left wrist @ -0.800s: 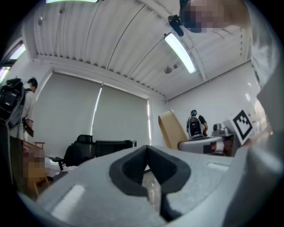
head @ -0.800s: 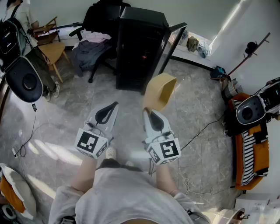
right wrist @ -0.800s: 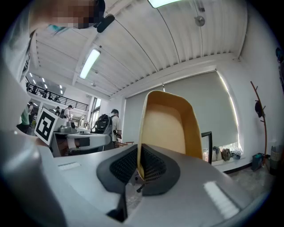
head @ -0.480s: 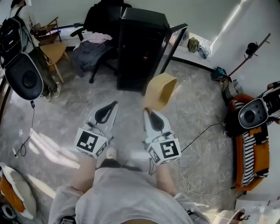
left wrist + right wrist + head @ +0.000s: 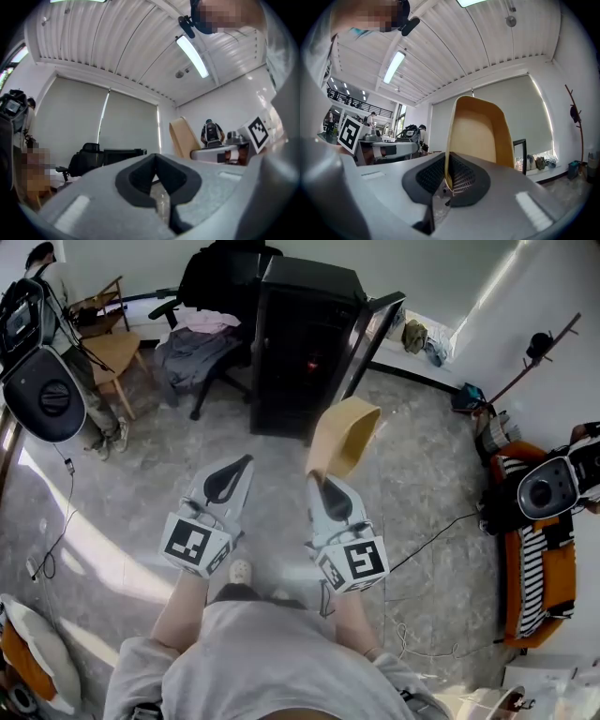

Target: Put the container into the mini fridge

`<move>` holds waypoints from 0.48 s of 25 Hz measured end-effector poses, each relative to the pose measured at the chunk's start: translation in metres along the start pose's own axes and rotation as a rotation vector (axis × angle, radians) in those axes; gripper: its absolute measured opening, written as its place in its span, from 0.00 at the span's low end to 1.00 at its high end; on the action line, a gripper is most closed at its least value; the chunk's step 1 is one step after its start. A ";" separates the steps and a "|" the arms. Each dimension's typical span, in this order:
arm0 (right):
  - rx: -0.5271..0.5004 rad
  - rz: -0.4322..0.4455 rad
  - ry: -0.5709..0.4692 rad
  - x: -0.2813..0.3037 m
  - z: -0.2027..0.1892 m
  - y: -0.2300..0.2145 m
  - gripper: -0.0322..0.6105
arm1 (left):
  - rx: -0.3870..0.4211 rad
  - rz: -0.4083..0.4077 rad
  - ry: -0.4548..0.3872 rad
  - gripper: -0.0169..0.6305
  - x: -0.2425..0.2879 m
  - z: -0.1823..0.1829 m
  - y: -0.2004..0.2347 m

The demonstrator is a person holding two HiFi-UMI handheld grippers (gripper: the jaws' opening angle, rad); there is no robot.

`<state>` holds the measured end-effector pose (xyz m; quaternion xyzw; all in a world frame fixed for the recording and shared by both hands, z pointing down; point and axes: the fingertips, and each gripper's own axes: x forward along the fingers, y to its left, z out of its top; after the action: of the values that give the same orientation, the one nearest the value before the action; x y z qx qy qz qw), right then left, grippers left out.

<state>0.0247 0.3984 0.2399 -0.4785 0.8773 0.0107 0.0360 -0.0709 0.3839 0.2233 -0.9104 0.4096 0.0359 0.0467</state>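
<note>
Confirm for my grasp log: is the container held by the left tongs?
No, the left tongs are shut on nothing, while the right tongs clamp the rim of the tan container.

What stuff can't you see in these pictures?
Inside the mini fridge: head view, too dark, seen from above.
The container edge where the right gripper pinches it: right gripper view, jaws cover it.
Most of the mini fridge: left gripper view, the left gripper blocks it.

Office chair (image 5: 208, 282), wooden chair (image 5: 111, 350), cable (image 5: 433, 524)
</note>
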 end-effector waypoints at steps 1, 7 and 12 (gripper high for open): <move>0.006 0.000 -0.006 0.005 0.000 -0.001 0.07 | 0.000 -0.001 0.001 0.03 0.002 -0.001 0.005; 0.038 -0.013 -0.012 0.039 -0.005 -0.002 0.07 | 0.002 -0.010 -0.008 0.03 0.012 -0.005 0.039; 0.031 -0.022 -0.011 0.072 -0.006 0.001 0.06 | 0.005 -0.025 -0.023 0.03 0.020 -0.002 0.071</move>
<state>-0.0149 0.3384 0.2401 -0.4874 0.8719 -0.0006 0.0484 -0.1111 0.3222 0.2195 -0.9149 0.3976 0.0448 0.0539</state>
